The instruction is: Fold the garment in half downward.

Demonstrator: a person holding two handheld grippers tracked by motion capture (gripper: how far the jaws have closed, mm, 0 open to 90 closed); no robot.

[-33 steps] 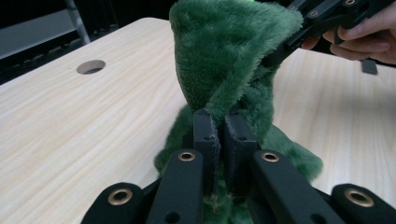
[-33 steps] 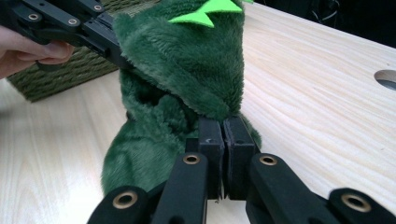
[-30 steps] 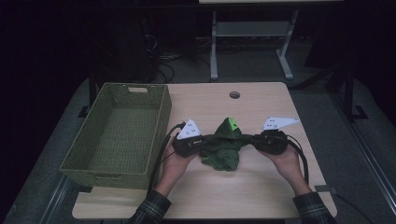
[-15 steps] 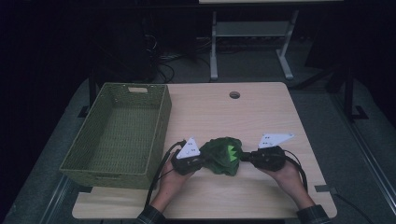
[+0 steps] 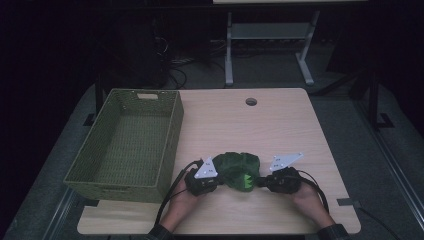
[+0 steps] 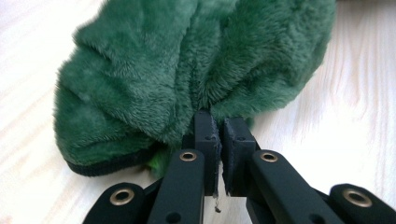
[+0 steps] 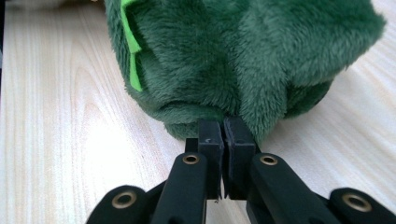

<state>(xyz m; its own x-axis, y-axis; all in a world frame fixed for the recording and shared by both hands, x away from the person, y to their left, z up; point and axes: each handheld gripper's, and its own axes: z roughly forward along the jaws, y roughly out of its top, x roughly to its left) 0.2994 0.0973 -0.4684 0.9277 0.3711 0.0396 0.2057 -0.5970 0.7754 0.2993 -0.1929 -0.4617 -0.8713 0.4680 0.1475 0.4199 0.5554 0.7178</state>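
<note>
Green plush cloth (image 5: 241, 170) bunched on the near part of the table (image 5: 280, 125), right of the basket (image 5: 125, 142). Left gripper (image 6: 219, 128) and right gripper (image 7: 222, 133) each pinch a fold of it, jaws nearly together. No legible writing.

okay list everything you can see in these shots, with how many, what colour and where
Basket: one, olive green, left part of the table.
Plush cloth: one, dark green with light green trim, bunched at the table's near middle.
Table: one, light wood, with a round hole near the far edge.
Stand: one, grey metal, on the floor behind the table.
Left claw: one, black, shut on the cloth's edge.
Right claw: one, black, shut on the opposite edge.
Hands: two, holding the claws.
</note>
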